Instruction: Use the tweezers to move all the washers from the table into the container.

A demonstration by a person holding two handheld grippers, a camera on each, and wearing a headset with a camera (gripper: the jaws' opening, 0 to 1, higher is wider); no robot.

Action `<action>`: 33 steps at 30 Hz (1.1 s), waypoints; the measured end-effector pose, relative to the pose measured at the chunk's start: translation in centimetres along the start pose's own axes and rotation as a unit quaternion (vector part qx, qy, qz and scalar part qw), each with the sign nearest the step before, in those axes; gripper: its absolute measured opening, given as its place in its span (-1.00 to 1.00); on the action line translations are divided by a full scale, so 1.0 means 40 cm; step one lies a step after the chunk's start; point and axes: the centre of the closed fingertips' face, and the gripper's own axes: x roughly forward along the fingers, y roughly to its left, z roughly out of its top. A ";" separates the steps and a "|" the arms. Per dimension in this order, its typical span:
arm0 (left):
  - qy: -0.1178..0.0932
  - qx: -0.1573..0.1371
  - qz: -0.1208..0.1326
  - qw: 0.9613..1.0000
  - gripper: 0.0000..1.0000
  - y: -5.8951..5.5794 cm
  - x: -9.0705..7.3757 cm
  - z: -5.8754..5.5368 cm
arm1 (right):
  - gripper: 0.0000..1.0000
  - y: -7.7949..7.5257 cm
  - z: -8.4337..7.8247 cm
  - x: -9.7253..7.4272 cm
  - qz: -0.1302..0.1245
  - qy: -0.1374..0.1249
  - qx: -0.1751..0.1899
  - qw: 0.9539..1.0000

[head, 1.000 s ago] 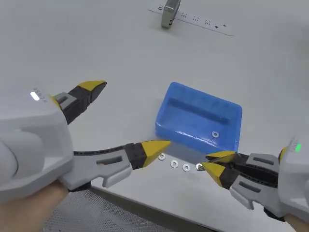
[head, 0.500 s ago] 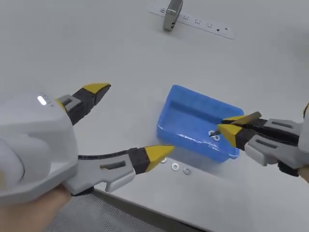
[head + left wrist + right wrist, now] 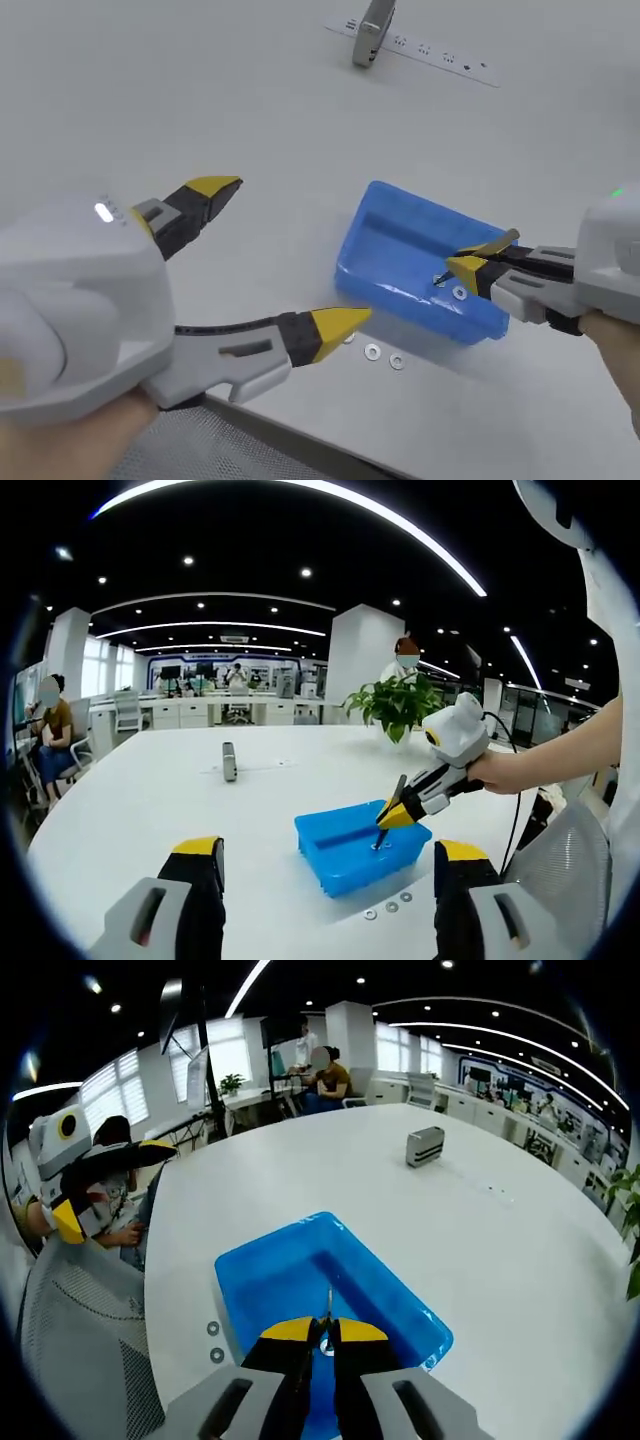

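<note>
A blue container [image 3: 400,245] sits on the white table [image 3: 200,110]. My right gripper [image 3: 468,266] is shut on thin tweezers [image 3: 442,279], whose tip hangs inside the container near a washer [image 3: 459,293] on its floor. I cannot tell if the tip holds a washer. Loose washers [image 3: 372,351] lie on the table just in front of the container. My left gripper [image 3: 280,255] stands wide open to the left of them, holding nothing. The right gripper view looks along the tweezers [image 3: 328,1310] into the container [image 3: 290,1270], with table washers [image 3: 212,1329] to the left. The left gripper view shows the container [image 3: 345,852], washers [image 3: 391,907] and right gripper [image 3: 400,813].
A power strip [image 3: 425,50] with a metal block [image 3: 372,35] standing on it lies at the far side of the table. The table's near edge [image 3: 300,440] runs just below the washers. People sit at desks in the background.
My right gripper has risen with the tweezers from the row of washers on the table to over the container. One washer has gone from that row. The left gripper stayed open.
</note>
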 end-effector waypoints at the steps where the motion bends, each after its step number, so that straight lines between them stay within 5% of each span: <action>1: 0.000 -0.001 0.000 1.000 0.76 0.000 0.000 0.000 | -0.94 -0.001 -0.002 0.001 0.000 0.001 0.000 1.000; 11: 0.000 -0.002 -0.002 1.000 0.75 0.000 0.000 0.000 | -0.93 -0.005 -0.009 0.000 -0.002 0.007 0.004 1.000; 17: 0.000 -0.003 -0.003 1.000 0.75 0.000 -0.001 0.000 | -0.94 0.012 0.027 -0.042 -0.006 -0.015 -0.001 1.000; 26: 0.002 0.000 -0.004 1.000 0.75 -0.003 -0.001 -0.003 | -0.94 0.096 0.079 -0.112 0.011 -0.051 -0.014 0.999; 33: 0.004 0.003 -0.009 1.000 0.74 -0.008 0.000 -0.005 | -0.94 0.170 0.034 -0.091 0.052 -0.037 -0.025 0.998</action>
